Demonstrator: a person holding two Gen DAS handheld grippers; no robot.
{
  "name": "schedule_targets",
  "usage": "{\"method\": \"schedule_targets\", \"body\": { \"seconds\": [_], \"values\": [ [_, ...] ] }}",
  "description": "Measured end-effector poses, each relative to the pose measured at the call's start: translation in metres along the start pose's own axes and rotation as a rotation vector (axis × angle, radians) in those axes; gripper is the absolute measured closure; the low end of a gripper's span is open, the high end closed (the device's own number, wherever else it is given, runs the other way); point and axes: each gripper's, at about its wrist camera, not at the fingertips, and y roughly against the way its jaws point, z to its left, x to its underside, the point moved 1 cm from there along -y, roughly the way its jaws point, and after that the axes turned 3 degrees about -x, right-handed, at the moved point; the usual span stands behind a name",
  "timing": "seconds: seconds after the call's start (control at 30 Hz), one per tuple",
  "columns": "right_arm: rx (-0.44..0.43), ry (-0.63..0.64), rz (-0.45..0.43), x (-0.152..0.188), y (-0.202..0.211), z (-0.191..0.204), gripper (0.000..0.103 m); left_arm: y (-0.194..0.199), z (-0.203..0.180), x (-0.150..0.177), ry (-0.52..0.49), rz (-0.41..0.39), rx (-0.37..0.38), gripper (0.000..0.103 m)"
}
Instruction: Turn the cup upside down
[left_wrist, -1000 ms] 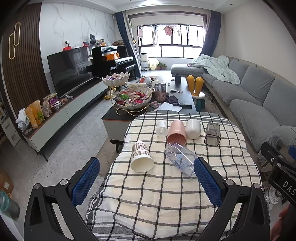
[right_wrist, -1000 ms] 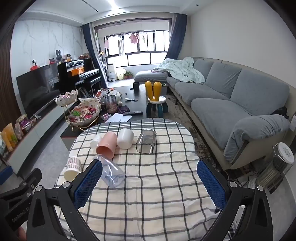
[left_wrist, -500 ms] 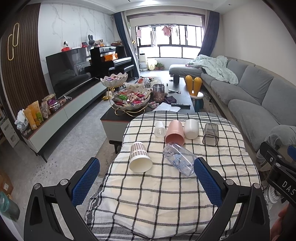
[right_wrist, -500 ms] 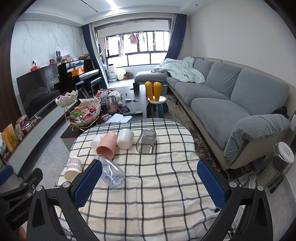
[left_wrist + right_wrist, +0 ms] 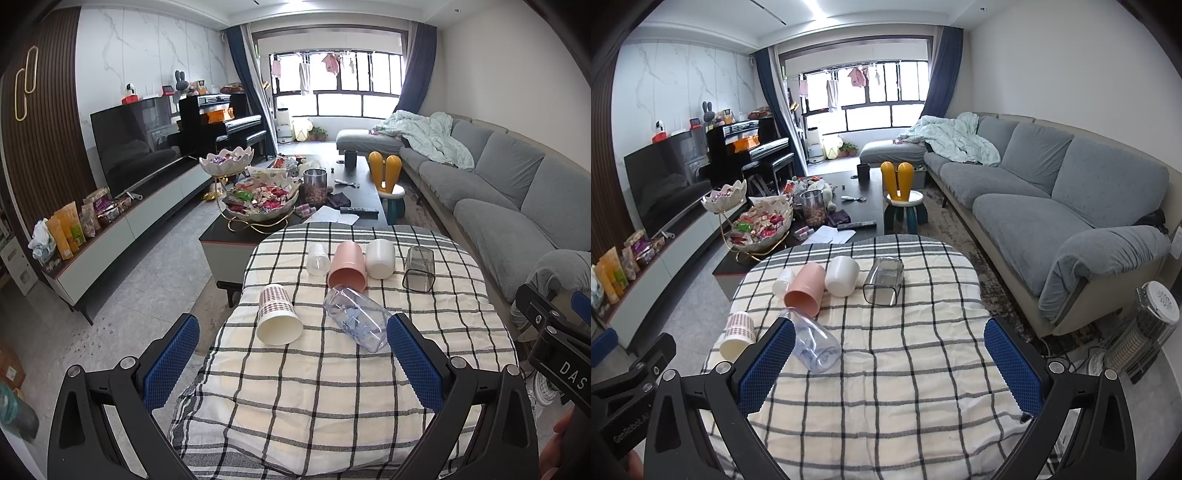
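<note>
Several cups lie on their sides on the checked tablecloth (image 5: 332, 387): a checked paper cup (image 5: 277, 314), a clear bluish plastic cup (image 5: 357, 323), a pink cup (image 5: 348, 265), a white cup (image 5: 380, 257), a small clear cup (image 5: 318, 259) and a smoky square glass (image 5: 418, 268). They also show in the right wrist view: paper cup (image 5: 737, 334), bluish cup (image 5: 814, 341), pink cup (image 5: 806, 288), white cup (image 5: 842, 275), smoky glass (image 5: 884, 281). My left gripper (image 5: 291, 354) and right gripper (image 5: 890, 358) are open and empty, held above the near part of the table.
A dark coffee table (image 5: 332, 199) with a candy bowl stand (image 5: 258, 199) stands beyond the table. A grey sofa (image 5: 1052, 192) runs along the right. A TV and cabinet (image 5: 129, 177) line the left wall. A heater (image 5: 1145, 332) stands at right.
Both grippers have drawn back slightly from the table; the cups sit a bit farther away in both views. No cup has moved.
</note>
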Motion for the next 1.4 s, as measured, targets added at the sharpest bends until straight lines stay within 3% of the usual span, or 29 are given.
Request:
{"method": "schedule_targets", "body": {
  "seconds": [1.17, 1.4],
  "values": [
    [-0.001, -0.002, 0.005, -0.0006, -0.0046, 0.0003, 0.001, -0.0004, 0.0009, -0.0014, 0.002, 0.004, -0.002, 0.0],
    [-0.014, 0.017, 0.017, -0.0002, -0.0093, 0.0009, 0.001, -0.0048, 0.0053, -0.001, 0.013, 0.012, -0.044, 0.0]
  ]
}}
